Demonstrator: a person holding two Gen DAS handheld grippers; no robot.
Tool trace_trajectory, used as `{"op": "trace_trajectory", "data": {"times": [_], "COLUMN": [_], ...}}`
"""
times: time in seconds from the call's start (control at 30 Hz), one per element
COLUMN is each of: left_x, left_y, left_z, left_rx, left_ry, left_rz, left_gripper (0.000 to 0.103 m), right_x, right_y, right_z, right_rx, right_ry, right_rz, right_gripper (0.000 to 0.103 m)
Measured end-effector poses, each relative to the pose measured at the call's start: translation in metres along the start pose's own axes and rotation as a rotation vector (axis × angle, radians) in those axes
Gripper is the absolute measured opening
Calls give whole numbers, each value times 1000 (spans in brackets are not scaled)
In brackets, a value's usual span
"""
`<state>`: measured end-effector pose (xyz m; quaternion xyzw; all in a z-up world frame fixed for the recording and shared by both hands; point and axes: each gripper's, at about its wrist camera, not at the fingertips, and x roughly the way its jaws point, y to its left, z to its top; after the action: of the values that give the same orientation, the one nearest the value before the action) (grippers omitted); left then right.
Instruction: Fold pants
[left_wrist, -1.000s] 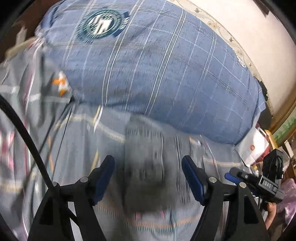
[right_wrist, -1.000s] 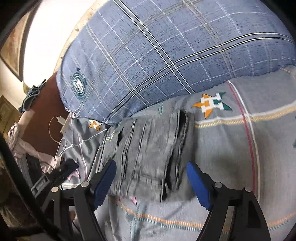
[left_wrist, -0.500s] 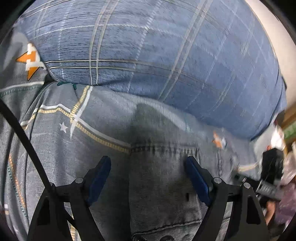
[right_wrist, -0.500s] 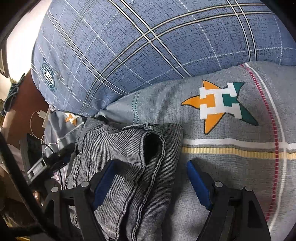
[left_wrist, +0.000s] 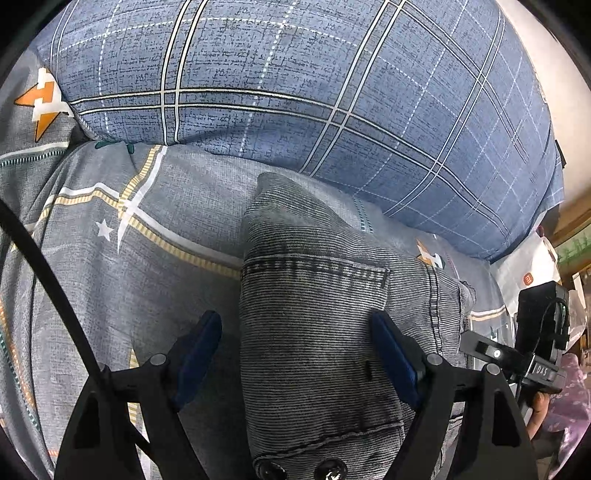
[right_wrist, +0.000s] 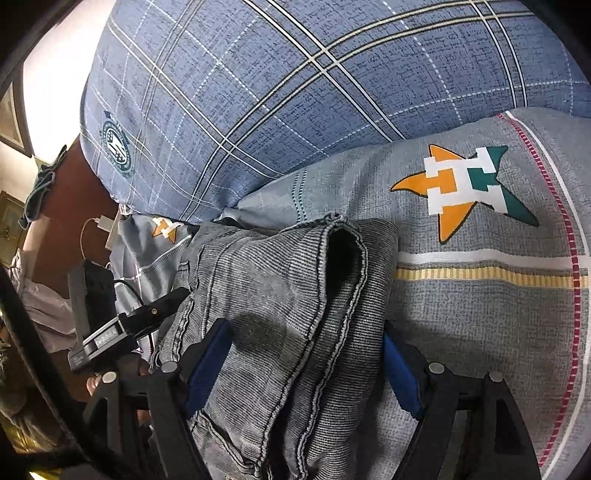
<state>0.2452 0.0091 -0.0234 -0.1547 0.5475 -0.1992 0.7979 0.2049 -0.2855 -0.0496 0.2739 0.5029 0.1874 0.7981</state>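
Observation:
The grey denim pants (left_wrist: 317, 332) lie folded into a thick bundle on the grey patterned bedsheet (left_wrist: 147, 258), just in front of a pillow. My left gripper (left_wrist: 297, 356) hovers open over the bundle's left edge: one blue pad is above the sheet, the other above the denim. In the right wrist view the pants (right_wrist: 280, 288) show a leg hem gaping toward the camera. My right gripper (right_wrist: 303, 369) stands open astride that end, its pads not pressing the cloth. Each view shows the other gripper at its edge: the right gripper (left_wrist: 532, 354) and the left gripper (right_wrist: 122, 328).
A big blue plaid pillow (left_wrist: 295, 92) fills the back and rises right behind the pants. The bedsheet (right_wrist: 480, 295) with orange and green star prints spreads to the right. A white charger with cable (right_wrist: 101, 223) lies by the bed's left edge.
Both grippers have come down and forward onto the folded pants, which now fill the lower middle of each view. The left jaws have widened slightly. Little has moved in the last half second.

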Motion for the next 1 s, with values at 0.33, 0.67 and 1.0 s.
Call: {"op": "trace_trajectory", "data": {"times": [0.33, 0.67, 1.0], "left_x": [0, -7, -25], "left_y": [2, -1, -23], "left_z": [3, 4, -1], "left_rx": [-6, 17, 122], "left_ry": [-19, -88, -164], "left_rz": [10, 57, 73], "left_gripper": [83, 68, 20], "right_x": [-13, -5, -3], "right_y": [-2, -7, 27], "right_z": [7, 14, 9], "right_rx": [13, -10, -177], "right_ry": [-37, -65, -119], "right_rz": [31, -105, -238], "right_gripper": [82, 58, 19]}}
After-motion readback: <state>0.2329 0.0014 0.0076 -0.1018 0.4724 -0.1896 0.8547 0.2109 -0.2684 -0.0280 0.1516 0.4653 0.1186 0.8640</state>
